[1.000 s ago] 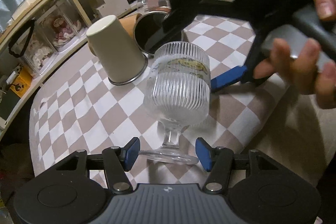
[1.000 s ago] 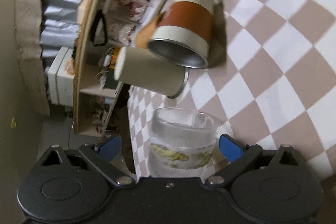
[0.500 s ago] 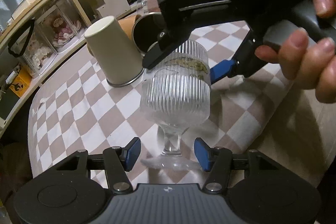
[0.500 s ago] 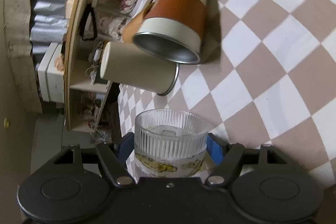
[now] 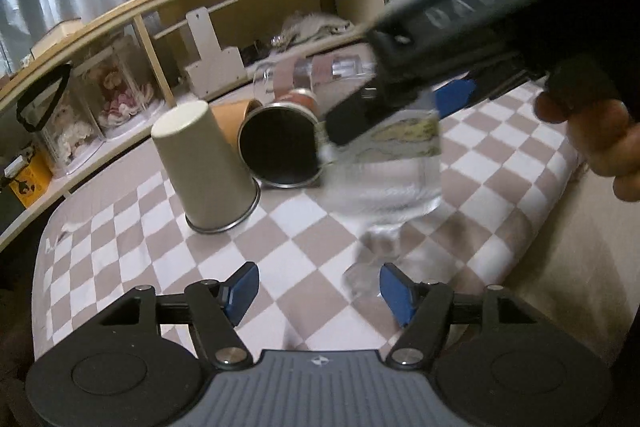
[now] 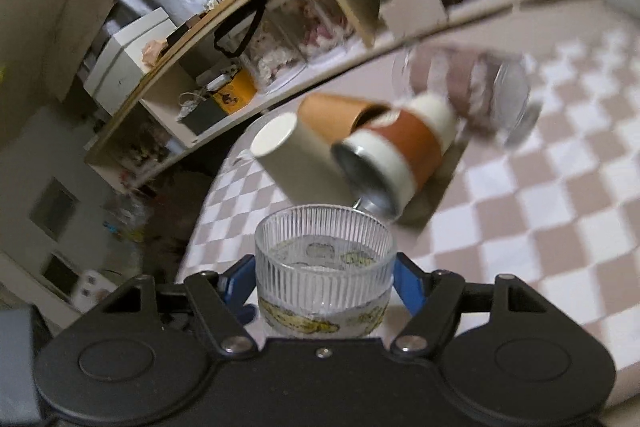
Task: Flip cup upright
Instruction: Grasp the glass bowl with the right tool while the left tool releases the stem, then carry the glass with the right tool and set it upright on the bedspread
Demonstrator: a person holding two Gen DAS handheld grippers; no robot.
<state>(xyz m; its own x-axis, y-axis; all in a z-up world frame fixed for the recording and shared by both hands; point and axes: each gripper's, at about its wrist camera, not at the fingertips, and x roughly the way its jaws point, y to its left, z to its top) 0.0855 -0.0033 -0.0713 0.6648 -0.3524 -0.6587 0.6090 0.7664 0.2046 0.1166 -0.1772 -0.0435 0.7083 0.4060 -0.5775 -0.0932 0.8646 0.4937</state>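
A: Item one: ribbed glass goblet [image 6: 323, 259], lower centre of the right wrist view, mouth up, bowl clamped between the blue pads [image 6: 405, 287] of the right claw [image 6: 324, 285].

B: Same goblet in the left wrist view?

A: Right of centre, blurred; its foot seems just off or barely on the checked surface [image 5: 132, 227] (cannot tell which). Left claw [image 5: 318, 289]: pads apart, holding nothing, the foot close to its right pad.

B: Other stock?

A: Cream cup [image 5: 202, 167], mouth down, left of centre. Orange-banded tin cup [image 6: 394, 155] on its side beside it. A clear glass [image 6: 508, 99] behind, blurred.

B: Step in hand?

A: Goblet appears already turned; setting down is likely next. That calls for a level foot on the surface, then parting the right pads without tipping it.
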